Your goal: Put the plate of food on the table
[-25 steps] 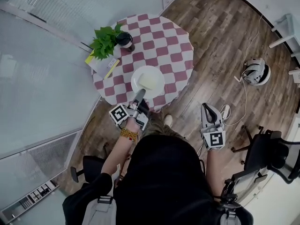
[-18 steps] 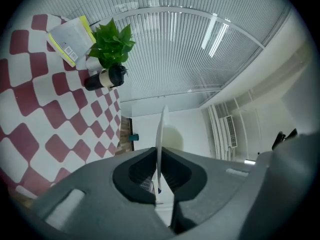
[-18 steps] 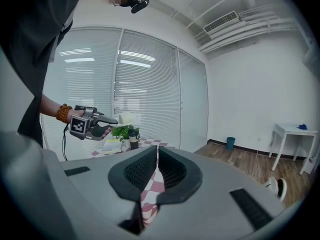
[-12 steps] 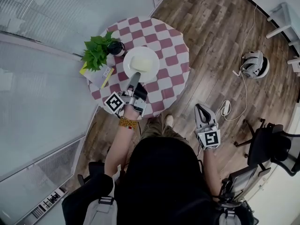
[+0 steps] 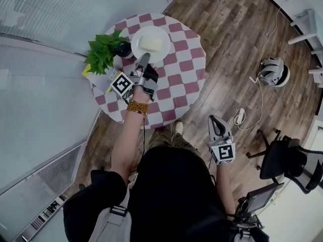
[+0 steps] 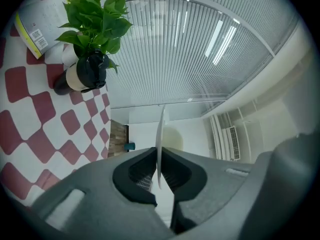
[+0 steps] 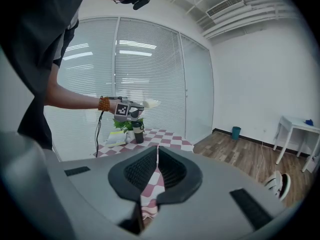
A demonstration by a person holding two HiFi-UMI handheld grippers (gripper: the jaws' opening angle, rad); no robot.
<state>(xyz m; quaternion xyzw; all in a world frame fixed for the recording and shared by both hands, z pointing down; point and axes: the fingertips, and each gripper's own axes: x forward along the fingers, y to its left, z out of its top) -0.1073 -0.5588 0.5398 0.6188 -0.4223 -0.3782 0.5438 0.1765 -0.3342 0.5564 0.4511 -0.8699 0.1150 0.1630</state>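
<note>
An office room, going by the glass partition walls (image 7: 196, 84) with slatted blinds (image 7: 137, 69), ceiling air-conditioning unit (image 7: 226, 5), wood-plank floor (image 5: 237, 49), black swivel chair (image 5: 285, 160) and small round bench (image 5: 184, 69) under a checked cloth.

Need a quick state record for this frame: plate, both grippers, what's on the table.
plate: white plate with pale food, in the air over the table, not set down
left gripper: left gripper shut on the plate, fingers pinching its rim
right gripper: right gripper shut, nothing in it, over the floor beside the table
table: round table, red-and-white checked cloth
on table: potted plant, dark cup, book, grouped together at one edge
task status: plate not yet placed
</note>
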